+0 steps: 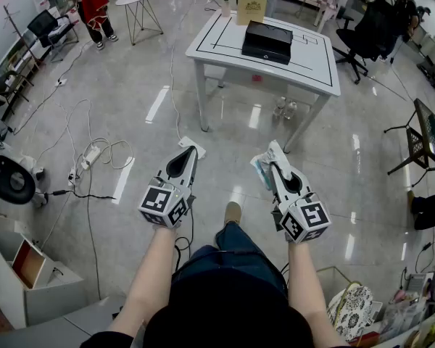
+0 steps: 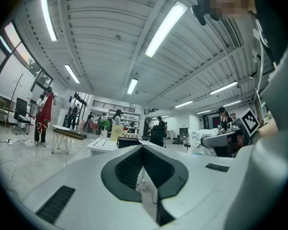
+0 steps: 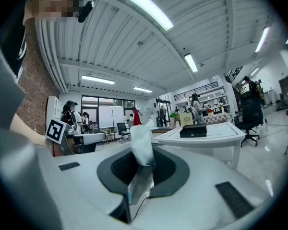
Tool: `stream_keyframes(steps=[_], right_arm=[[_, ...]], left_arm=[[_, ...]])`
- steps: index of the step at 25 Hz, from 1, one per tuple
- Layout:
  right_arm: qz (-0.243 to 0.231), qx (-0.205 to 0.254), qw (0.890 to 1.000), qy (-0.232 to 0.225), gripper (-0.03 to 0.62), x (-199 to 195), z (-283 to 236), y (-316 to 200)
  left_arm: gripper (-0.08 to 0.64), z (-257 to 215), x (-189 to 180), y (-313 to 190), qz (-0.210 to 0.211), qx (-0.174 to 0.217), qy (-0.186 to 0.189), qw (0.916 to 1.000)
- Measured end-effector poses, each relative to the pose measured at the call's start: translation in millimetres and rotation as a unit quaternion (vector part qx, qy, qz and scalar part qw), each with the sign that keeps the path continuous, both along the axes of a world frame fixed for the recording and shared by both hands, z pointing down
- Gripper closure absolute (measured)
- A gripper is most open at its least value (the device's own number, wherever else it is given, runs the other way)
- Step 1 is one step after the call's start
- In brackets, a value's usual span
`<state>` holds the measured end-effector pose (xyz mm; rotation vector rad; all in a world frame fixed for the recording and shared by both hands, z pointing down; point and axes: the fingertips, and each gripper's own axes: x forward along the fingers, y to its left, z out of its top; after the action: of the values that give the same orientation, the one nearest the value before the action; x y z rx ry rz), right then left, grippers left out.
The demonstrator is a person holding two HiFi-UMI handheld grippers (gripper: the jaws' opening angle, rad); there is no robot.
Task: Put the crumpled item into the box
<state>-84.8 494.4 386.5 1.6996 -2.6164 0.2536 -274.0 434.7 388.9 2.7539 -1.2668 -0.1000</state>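
My right gripper is shut on a crumpled white wrapper, which sticks up between the jaws in the right gripper view. My left gripper is held level beside it with its jaws shut and nothing between them. Both are held over the floor, well short of the white table. The black box lies on that table ahead, and it appears small in the right gripper view and in the left gripper view.
A tan carton stands behind the black box. A round side table is at the back left, a black office chair right of the white table. Cables lie on the floor at left. People stand in the background.
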Motion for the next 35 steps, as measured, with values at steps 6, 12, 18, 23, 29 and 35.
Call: stream_keyframes(steps=[6,12,18,23,29,35], right_arm=[[0.008,0.004,1.000,-0.005,0.554,0.6,1.7,3.7],[0.008,0.009,1.000,-0.006,0.554,2.0,-1.9,3.1],[0.007,0.013,1.000,-0.008,0.553,10.9,-1.2,-3.0],[0.009,0.019,1.000,-0.022,0.552,19.8,-4.8,-24.9],[0.017,0.016,0.999,-0.029,0.551,41.7,-1.4,-71.8],[0.028,0.010,0.999,-0.036,0.549,69.7,2.3,-128.3]], left_arm=[[0.560,-24.6,-3.1,-11.2,0.003,0.031,-0.012,0.9995],[0.560,-22.7,3.3,-7.6,0.010,0.030,-0.019,0.9993],[0.560,-11.4,13.1,-12.3,0.014,0.019,-0.019,0.9996],[0.560,-6.7,19.4,-34.6,0.017,0.009,-0.017,0.9997],[0.560,-1.8,32.5,-80.8,0.020,0.004,-0.013,0.9997],[0.560,-4.9,51.2,-138.1,0.014,0.004,-0.011,0.9998]])
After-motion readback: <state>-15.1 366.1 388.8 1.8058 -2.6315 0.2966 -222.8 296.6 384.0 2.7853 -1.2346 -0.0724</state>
